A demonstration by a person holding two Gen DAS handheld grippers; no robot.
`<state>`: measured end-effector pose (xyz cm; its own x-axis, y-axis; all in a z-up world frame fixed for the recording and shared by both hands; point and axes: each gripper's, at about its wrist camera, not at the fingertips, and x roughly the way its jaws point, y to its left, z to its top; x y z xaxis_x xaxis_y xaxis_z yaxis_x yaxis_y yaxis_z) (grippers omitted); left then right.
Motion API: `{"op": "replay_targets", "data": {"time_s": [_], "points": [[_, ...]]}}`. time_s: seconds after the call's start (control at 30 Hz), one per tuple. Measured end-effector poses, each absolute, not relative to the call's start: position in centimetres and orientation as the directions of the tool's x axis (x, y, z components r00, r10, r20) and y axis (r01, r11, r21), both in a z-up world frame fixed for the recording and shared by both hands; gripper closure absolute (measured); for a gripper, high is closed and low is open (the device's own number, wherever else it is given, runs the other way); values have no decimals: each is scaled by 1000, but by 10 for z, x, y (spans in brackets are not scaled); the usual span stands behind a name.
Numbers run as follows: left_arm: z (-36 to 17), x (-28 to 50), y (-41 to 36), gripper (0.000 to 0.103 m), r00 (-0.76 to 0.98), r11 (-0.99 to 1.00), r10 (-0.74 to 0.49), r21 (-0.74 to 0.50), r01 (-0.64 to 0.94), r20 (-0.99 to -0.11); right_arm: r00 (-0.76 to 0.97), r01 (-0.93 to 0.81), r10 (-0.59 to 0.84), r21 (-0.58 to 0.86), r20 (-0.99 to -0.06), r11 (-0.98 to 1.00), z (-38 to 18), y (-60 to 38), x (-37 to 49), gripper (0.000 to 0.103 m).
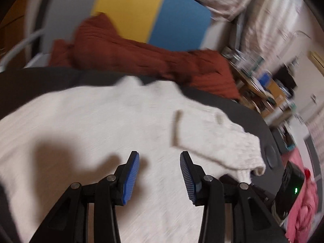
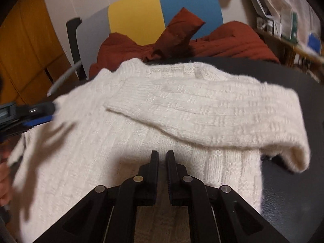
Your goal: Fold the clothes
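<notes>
A cream knitted sweater (image 1: 91, 121) (image 2: 101, 151) lies spread on a black table (image 1: 40, 81) (image 2: 293, 192). One sleeve (image 2: 212, 111) is folded across its body, and its cuff hangs near the table's right edge. My left gripper (image 1: 160, 158) hovers open over the sweater's middle with nothing between its blue pads. In the right wrist view the left gripper (image 2: 46, 111) shows at the left edge, over the sweater's left side. My right gripper (image 2: 162, 154) is shut just above the sweater's lower part, and no fabric shows between its fingertips.
A rust-red garment (image 1: 141, 60) (image 2: 232, 42) is heaped at the table's far edge, against a yellow and blue chair back (image 1: 141, 10). To the right are cluttered shelves (image 1: 263, 81), a black device with a green light (image 1: 291, 182) and pink cloth (image 1: 303, 192). A hand (image 2: 4, 182) shows at the left.
</notes>
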<state>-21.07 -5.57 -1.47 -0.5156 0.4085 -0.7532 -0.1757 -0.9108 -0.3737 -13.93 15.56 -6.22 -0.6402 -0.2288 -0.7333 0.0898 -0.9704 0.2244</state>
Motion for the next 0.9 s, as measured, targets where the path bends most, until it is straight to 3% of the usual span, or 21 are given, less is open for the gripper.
{"op": "replay_targets", "data": {"time_s": [0.23,0.4,0.5,0.53,0.9], "points": [[-55,-261,-22,60,-362,-854,511,-509,-109,-780,-646,80,-288,312,-707,-947,-67,167,-140,95],[-59,-265,-9,60,-362,-830,549,-540,-136,-753,-649,71,-315,357,-692,-931,-69,171,-141,95],[-61,-266,-5,71,-367,-839,536,-529,-130,-760,-652,69,-310,353,-692,-933,-69,170,-141,95],[-60,-266,-5,90,-373,-843,528,-524,-123,-763,-653,69,-308,350,-692,-934,-69,170,-141,95],[17,-249,-88,94,-661,-815,487,-570,-108,-571,-654,67,-316,363,-688,-929,-70,172,-139,95]]}}
